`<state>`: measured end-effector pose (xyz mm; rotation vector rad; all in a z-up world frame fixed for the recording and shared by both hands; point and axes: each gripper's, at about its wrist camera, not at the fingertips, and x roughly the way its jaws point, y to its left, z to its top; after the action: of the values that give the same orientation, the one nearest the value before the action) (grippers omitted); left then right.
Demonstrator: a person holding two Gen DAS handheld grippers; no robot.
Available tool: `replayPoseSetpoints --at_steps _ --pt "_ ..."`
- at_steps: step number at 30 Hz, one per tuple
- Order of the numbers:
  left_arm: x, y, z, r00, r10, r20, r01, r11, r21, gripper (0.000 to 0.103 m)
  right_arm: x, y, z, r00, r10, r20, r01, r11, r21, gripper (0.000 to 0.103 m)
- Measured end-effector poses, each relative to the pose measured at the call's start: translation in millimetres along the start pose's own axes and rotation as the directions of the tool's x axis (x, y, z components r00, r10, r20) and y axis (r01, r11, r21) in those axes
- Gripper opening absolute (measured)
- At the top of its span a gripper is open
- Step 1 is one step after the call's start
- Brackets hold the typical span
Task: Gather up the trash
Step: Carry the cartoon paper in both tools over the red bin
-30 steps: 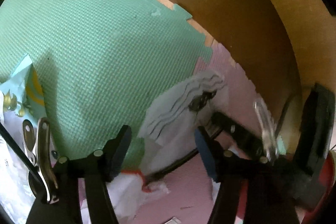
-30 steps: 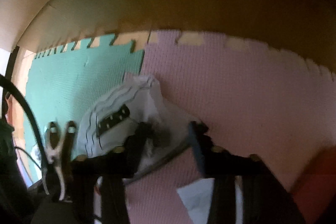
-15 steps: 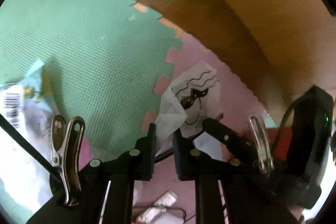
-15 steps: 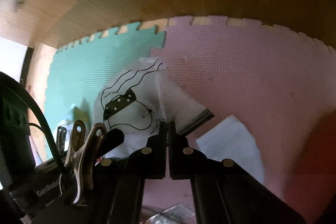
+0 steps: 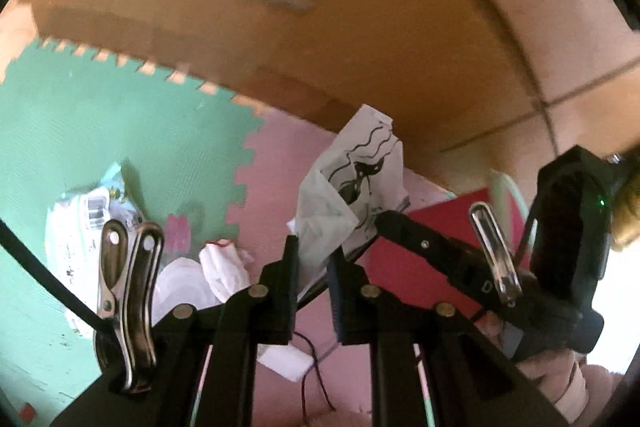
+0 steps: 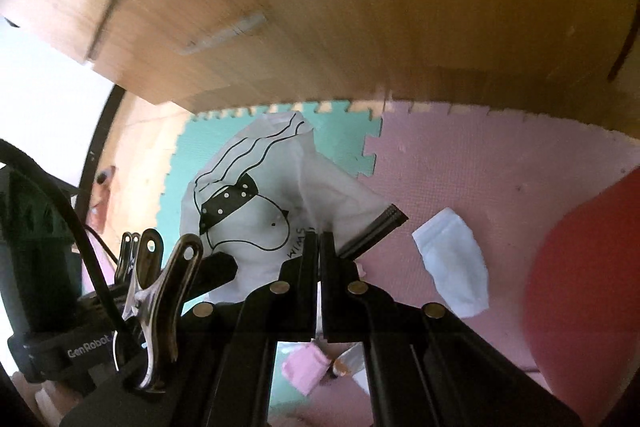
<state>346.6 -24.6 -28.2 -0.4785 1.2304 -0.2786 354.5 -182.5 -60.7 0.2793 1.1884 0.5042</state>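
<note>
A white plastic bag (image 5: 352, 179) printed with a black cartoon hangs in the air above the foam mats. My left gripper (image 5: 314, 249) is shut on one side of the bag's edge, the film pinched between its pads. My right gripper (image 6: 319, 239) is shut on the other side, next to a dark folded strip of the bag (image 6: 372, 231). In the right wrist view the bag (image 6: 256, 195) spreads out to the left of my fingers. Loose trash lies below: a barcoded wrapper (image 5: 80, 227), a crumpled tissue (image 5: 224, 267) and a white paper piece (image 6: 452, 263).
Green foam mat (image 5: 100, 131) joins pink foam mat (image 6: 480, 167) on the floor. A wooden cabinet front (image 5: 320, 7) rises behind them. A red object (image 6: 592, 267) sits at the right, and a pink scrap (image 6: 304, 367) lies under my right gripper.
Both grippers went from open around the bag to shut on it. They then rose together, lifting the bag off the mat, so more floor and cabinet show.
</note>
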Motion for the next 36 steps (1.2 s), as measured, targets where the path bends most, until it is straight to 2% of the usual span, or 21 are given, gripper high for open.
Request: replayPoseSetpoints --at_steps 8,14,24,29,36 --pt "-39.8 -79.3 -9.1 0.998 -0.049 -0.038 0.054 0.985 0.163 0.013 -84.0 0.8 -5.9 0.997 -0.028 0.079 0.024 0.998 0.049 0.002" --pt "-40.2 -136.7 -7.5 0.991 -0.094 -0.092 0.116 0.956 0.271 0.013 -150.0 -16.3 -19.4 0.987 -0.082 0.141 0.066 0.992 0.112 0.002" --pt "0.5 -229.3 -12.2 0.974 -0.115 -0.193 0.186 0.896 0.403 0.013 -220.5 -74.1 -45.7 0.954 -0.204 0.221 0.141 0.953 0.269 0.002" --pt "29.9 -267.0 -16.5 0.972 -0.085 -0.217 0.178 0.871 0.458 0.013 -238.3 -106.4 -56.2 0.935 -0.253 0.248 0.157 0.924 0.349 0.002" --pt "69.0 -297.6 -18.4 0.976 -0.024 -0.217 0.131 0.859 0.494 0.013 -246.9 -145.9 -62.6 0.922 -0.276 0.27 0.148 0.899 0.412 0.002"
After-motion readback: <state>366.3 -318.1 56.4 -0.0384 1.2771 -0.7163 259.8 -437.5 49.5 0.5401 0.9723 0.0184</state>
